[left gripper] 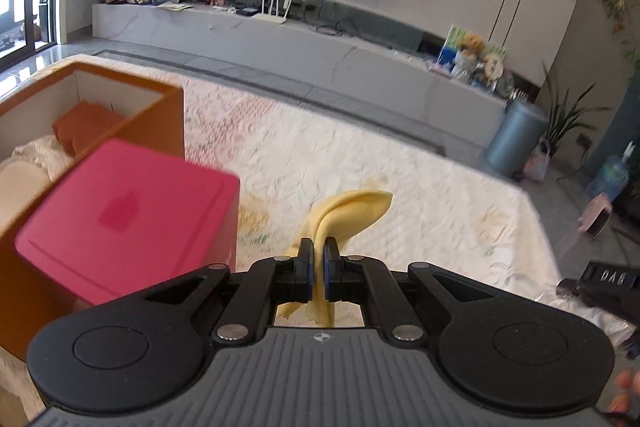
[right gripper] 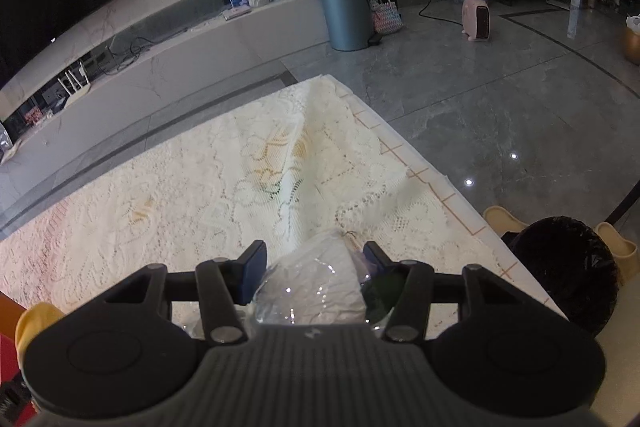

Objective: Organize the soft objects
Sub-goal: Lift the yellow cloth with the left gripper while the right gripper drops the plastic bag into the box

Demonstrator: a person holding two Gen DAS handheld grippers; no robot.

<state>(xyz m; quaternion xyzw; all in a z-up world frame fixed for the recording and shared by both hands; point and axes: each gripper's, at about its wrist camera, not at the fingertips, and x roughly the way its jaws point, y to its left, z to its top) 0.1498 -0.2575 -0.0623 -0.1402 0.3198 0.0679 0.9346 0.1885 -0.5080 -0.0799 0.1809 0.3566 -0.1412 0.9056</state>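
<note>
Two hand-held grippers are each carrying something soft above the desk (right gripper: 168, 187), which is covered by a cream lace cloth. The left hand-held gripper (left gripper: 319, 269) has its jaws pinched almost together on a yellow cloth (left gripper: 352, 213); the fabric runs up between the blue pads, flops over in a rounded fold beyond the tips, and a ragged end hangs below the jaws. Pinching a thin edge like this seems sensible, since a limp cloth offers no firm body to clamp.

Just left of that gripper stands the orange storage box (left gripper: 120, 99), open at the top, with a rust-coloured folded cloth (left gripper: 86, 125) and some white fabric (left gripper: 38, 153) already inside. A pink lid or box (left gripper: 128, 215) sits blurred in front of it. Judging from this, the orange storage box is the collecting place, and the yellow cloth is probably headed there.

The right hand-held gripper (right gripper: 314, 269) stands partly open, its jaws set around a bulky clear plastic-wrapped white bundle (right gripper: 312, 287). The pads appear to press its sides, so I read it as a grip, with the wider spread suiting the packet's bulk. This bundle lies to the right of the orange storage box, well apart from it.
</note>
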